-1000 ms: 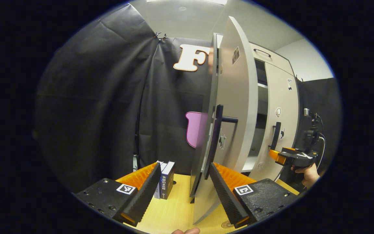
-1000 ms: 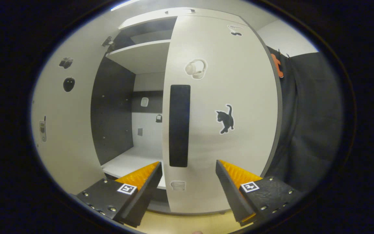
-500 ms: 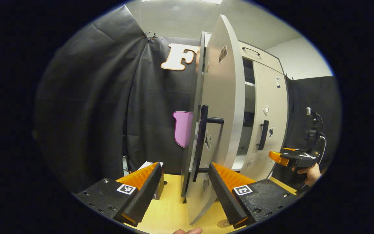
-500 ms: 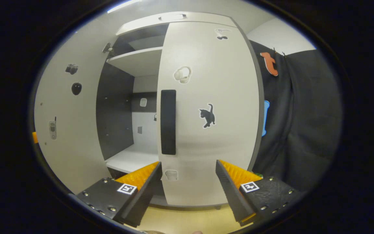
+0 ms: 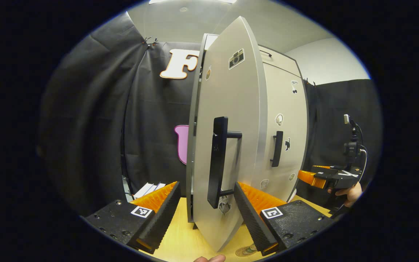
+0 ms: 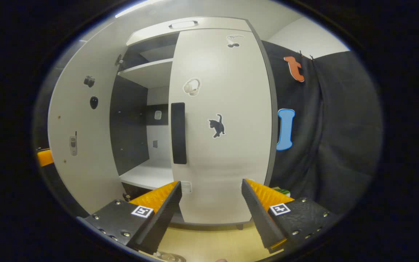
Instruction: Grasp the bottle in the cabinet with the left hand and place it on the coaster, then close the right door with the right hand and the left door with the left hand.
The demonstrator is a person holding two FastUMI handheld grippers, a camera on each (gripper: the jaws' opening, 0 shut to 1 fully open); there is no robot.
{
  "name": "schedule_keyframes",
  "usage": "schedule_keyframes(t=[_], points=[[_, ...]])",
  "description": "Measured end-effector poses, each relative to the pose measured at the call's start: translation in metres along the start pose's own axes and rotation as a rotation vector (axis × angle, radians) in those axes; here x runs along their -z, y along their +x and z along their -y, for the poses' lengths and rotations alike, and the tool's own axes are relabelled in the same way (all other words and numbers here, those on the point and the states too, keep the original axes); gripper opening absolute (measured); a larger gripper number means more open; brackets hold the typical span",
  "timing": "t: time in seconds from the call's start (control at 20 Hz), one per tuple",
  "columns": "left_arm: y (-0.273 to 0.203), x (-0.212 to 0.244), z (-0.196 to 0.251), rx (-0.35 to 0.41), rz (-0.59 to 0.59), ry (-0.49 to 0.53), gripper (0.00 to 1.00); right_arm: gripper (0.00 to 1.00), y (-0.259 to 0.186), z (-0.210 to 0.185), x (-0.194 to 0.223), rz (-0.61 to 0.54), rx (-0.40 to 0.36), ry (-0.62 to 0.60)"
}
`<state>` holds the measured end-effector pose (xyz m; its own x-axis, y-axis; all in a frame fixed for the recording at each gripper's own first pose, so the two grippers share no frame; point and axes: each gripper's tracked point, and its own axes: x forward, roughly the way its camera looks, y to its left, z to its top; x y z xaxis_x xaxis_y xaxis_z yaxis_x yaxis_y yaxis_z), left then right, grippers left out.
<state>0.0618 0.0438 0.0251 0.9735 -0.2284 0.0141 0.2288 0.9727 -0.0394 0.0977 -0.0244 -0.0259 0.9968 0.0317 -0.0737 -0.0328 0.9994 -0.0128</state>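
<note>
Left gripper view: the left gripper point(image 5: 206, 214) has its jaws spread wide with nothing between the fingers point(image 5: 160, 214). The lower edge of the left door point(image 5: 231, 120) stands in the gap between them, without visible contact on either side (contact cannot be confirmed). This door is partly open, its outer face turned toward the camera, with a tall black handle point(image 5: 218, 160) and a small camera sticker point(image 5: 236, 58) near the top. To its right, farther off, the right door point(image 5: 286, 131) appears closed against the cabinet, with its own black handle point(image 5: 277, 148). The right gripper point(image 5: 326, 177) sits at the right edge, held by a hand point(image 5: 349, 192), clear of the right door. The wooden tabletop point(image 5: 180, 240) runs under the cabinet; books point(image 5: 149, 189) lie at the far left behind the left finger. A round coaster point(image 5: 246, 250) shows low on the table by the right finger; whether the bottle stands on it cannot be told.

Right gripper view: the right gripper point(image 6: 211, 214) is also wide open and empty, pointed at the right door point(image 6: 224, 127), which carries a cat sticker point(image 6: 216, 125). The left door point(image 6: 82, 138) stands ajar at left, and the cabinet's shelf point(image 6: 147, 174) visible in the opening holds nothing.
</note>
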Motion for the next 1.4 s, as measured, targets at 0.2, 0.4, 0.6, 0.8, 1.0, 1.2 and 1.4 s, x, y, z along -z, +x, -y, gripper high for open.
schedule_keyframes(t=[0.2, 0.4, 0.6, 0.8, 1.0, 1.2, 1.4], points=[[0.01, 0.006, 0.009, -0.014, -0.003, 0.021, 0.93, 1.0, -0.011, 0.014, 0.003, -0.01, 0.007, 0.005], [0.022, 0.007, 0.022, 0.007, -0.004, -0.034, 0.94, 1.0, -0.019, 0.03, 0.003, -0.015, 0.016, 0.006], [0.034, 0.009, 0.039, 0.023, -0.003, -0.011, 0.93, 1.0, -0.022, 0.042, 0.003, -0.017, 0.021, 0.022], [0.052, 0.012, 0.059, 0.038, 0.007, 0.003, 0.88, 1.0, -0.026, 0.056, 0.002, -0.018, 0.031, 0.022], [0.08, 0.02, 0.078, 0.044, -0.01, -0.016, 0.99, 1.0, -0.028, 0.075, -0.001, -0.016, 0.052, 0.027], [0.11, 0.027, 0.097, 0.049, -0.024, -0.03, 1.0, 1.0, -0.032, 0.095, -0.003, -0.011, 0.076, 0.032], [0.135, 0.03, 0.106, 0.037, -0.03, -0.02, 1.0, 1.0, -0.035, 0.106, 0.0, -0.014, 0.087, 0.038]])
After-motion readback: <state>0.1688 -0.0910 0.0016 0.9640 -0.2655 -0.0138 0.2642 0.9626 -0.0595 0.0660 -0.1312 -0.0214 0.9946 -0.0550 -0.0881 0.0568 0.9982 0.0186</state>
